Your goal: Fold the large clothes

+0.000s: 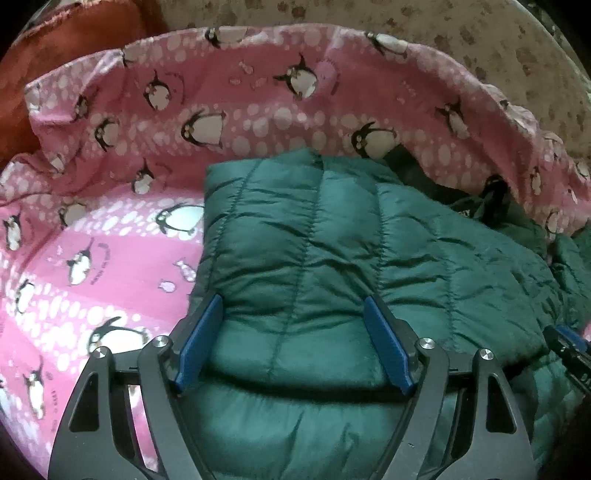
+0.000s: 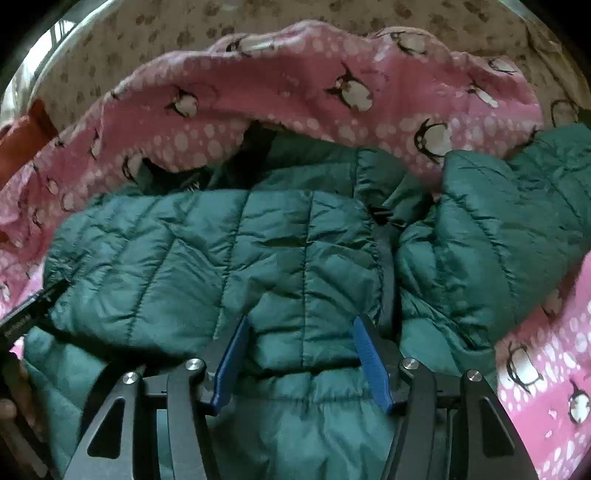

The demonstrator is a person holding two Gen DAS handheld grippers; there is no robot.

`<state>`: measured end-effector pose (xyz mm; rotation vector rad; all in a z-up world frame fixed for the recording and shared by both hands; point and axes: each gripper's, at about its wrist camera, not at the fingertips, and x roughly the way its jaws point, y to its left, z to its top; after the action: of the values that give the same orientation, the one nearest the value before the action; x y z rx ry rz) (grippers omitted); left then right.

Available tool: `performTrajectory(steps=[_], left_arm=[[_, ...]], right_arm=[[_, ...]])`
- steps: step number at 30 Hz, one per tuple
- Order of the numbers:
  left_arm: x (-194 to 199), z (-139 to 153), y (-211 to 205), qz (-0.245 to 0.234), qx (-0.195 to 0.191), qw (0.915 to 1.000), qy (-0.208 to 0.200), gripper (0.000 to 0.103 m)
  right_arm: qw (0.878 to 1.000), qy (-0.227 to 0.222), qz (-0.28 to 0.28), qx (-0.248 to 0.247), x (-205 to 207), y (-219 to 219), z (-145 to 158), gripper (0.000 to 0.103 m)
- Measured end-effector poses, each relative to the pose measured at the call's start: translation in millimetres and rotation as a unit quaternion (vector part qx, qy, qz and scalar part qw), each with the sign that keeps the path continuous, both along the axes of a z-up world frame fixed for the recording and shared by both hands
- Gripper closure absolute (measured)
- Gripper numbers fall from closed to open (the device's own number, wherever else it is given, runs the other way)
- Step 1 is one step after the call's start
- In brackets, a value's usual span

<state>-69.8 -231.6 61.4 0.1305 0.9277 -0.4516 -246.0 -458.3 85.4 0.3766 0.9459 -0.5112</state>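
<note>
A dark green quilted puffer jacket lies partly folded on a pink penguin-print blanket. My left gripper is open, its blue pads straddling a folded-over jacket layer near its left edge. In the right wrist view the jacket fills the middle, with a sleeve bunched at the right. My right gripper is open, its blue pads either side of a folded jacket panel. Neither gripper pinches the fabric. The other gripper's black frame shows at each view's edge.
The pink blanket is rucked up into a ridge behind the jacket. Beyond it lies a beige spotted bedcover. An orange-red cloth sits at the far left.
</note>
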Motion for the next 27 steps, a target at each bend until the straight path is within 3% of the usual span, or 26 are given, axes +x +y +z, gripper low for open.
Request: performTrajectory(steps=[13, 27], left_arm=[[-65, 47, -4, -0.033, -0.046, 0.9984, -0.003, 0.024], [-123, 68, -35, -0.075, -0.053, 0.9957, -0.013, 0.024]], right_arm=[[0.999, -0.041, -0.003, -0.001, -63, 16, 41, 0.047], [0.998, -0.057, -0.024, -0.010, -106, 11, 59, 0.044]])
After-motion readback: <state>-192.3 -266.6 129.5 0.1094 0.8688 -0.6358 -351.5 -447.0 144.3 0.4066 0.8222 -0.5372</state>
